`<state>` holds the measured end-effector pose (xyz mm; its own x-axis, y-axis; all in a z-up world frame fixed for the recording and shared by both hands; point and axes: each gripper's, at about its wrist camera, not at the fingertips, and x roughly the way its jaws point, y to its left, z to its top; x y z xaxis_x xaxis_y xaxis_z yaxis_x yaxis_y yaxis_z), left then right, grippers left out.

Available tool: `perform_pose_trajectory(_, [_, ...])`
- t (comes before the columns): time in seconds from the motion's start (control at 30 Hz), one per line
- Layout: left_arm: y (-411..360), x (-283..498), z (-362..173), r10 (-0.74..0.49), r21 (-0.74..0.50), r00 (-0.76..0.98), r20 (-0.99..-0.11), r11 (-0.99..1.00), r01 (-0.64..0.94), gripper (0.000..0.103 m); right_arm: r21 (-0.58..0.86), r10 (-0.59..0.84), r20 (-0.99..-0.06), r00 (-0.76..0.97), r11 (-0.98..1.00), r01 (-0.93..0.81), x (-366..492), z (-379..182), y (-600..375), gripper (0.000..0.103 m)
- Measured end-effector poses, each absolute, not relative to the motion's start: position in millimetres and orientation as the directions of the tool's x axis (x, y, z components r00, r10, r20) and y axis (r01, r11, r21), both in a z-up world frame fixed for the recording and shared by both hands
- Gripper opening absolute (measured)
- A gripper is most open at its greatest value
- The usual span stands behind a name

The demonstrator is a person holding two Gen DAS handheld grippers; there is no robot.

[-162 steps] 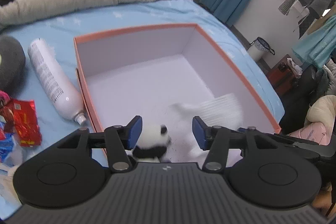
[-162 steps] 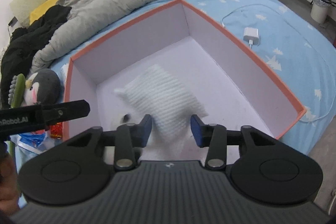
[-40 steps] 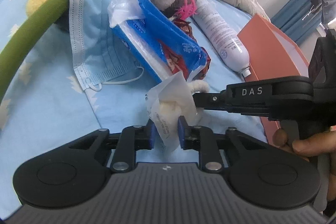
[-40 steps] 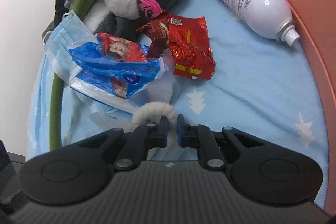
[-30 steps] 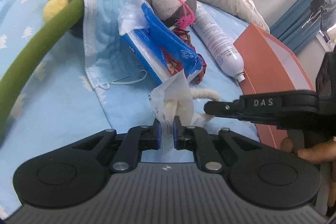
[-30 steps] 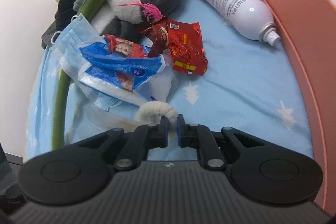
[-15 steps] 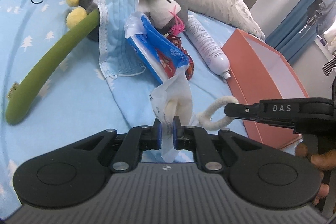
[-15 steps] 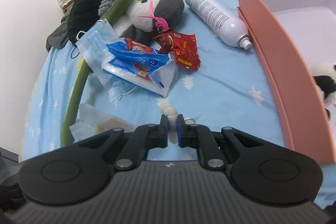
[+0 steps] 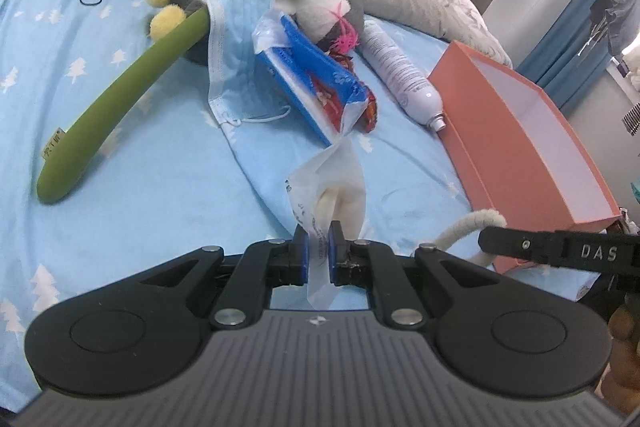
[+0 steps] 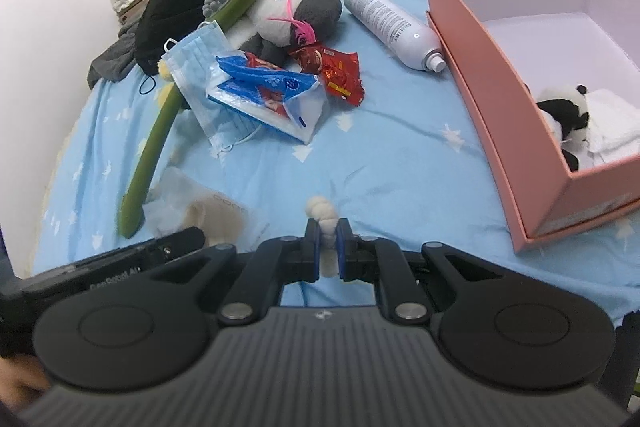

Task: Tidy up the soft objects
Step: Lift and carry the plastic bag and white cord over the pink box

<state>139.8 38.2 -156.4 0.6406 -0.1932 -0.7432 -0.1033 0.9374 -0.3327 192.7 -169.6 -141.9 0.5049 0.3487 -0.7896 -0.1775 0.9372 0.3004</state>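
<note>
The left gripper was clamped on a thin plastic packet; the right gripper pinched a fuzzy white cord. Both hung above the blue sheet, the orange box at two o'clock. The packet's slick film might have slipped free — or the dangling cord snagged the box rim. A second earlier both had been low beside the pile; now they were lifted clear.

Each black gripper has blue pads, silver screws, a ribbed grey body and white lettering.
</note>
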Motion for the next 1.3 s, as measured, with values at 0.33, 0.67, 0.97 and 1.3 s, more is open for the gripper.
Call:
perform_pose_trajectory(0.33, [21.7, 141.6, -105.6, -0.219, -0.340, 0.692, -0.688, 0.939, -0.041, 0.011, 0.287, 0.348, -0.725, 0.594, 0.937, -0.199, 173.1, -104.2, -176.6, 0.012])
perform_pose_trajectory(0.67, [-14.5, 170.0, -33.5, -0.297, -0.361, 0.754, -0.586, 0.929, 0.086, 0.011, 0.261, 0.316, -0.600, 0.734, 0.946, -0.194, 175.6, -43.9, -202.1, 0.012])
perform_pose_trajectory(0.97, [-74.7, 217.6, 18.2, -0.389, -0.357, 0.753, -0.530, 0.908, 0.218, 0.011, 0.215, 0.234, -0.513, 0.826, 0.966, -0.141, 190.2, 6.0, -240.7, 0.012])
perform_pose_trajectory(1.3, [-154.5, 298.1, 15.3, -0.427, -0.315, 0.646, -0.633, 0.904, 0.289, 0.011, 0.211, 0.117, -0.600, 0.791, 0.977, 0.016, 246.1, 3.5, -303.3, 0.012])
